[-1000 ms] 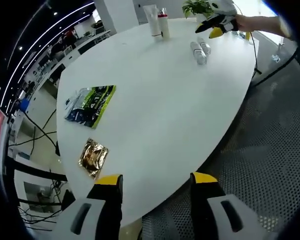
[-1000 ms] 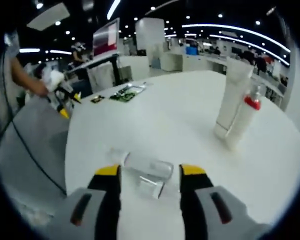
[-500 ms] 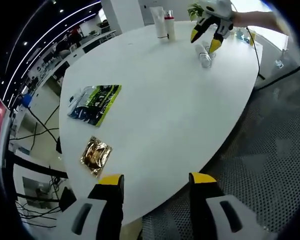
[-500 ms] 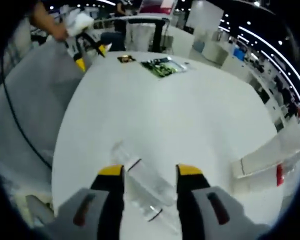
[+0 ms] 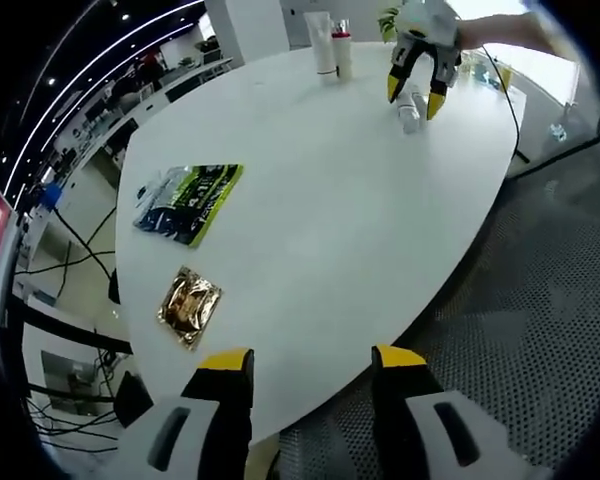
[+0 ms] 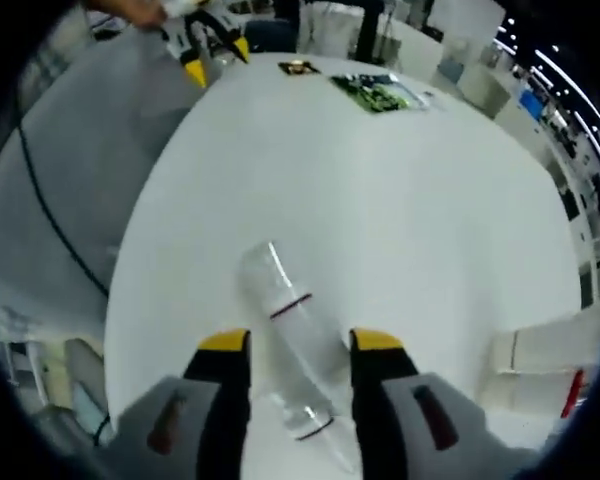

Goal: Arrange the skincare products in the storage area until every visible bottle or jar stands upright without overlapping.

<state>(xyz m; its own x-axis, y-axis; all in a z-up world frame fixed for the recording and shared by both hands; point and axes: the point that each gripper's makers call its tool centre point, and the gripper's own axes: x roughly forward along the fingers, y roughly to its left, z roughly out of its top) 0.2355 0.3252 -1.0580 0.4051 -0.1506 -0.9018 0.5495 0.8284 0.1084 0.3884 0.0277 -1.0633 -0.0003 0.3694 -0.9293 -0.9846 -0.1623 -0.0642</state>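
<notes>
In the left gripper view, the left gripper (image 5: 305, 375) is hanging over the near edge of the white table (image 5: 320, 210), its jaws spread and holding nothing. A green packet (image 5: 187, 202) and a gold sachet (image 5: 190, 306) are lying flat on the table. Far across, the right gripper (image 5: 418, 88) is straddling a clear bottle (image 5: 408, 112) lying on its side, partly hidden behind its jaws. A white tube (image 5: 322, 42) and a red-capped bottle (image 5: 341, 55) are standing upright together.

In the right gripper view, the right gripper (image 6: 293, 345) is showing parted jaws on either side of the lying clear bottle (image 6: 290, 325); whether they are touching it is hard to tell. The white tube (image 6: 550, 350) is getting cut off at the edge.
</notes>
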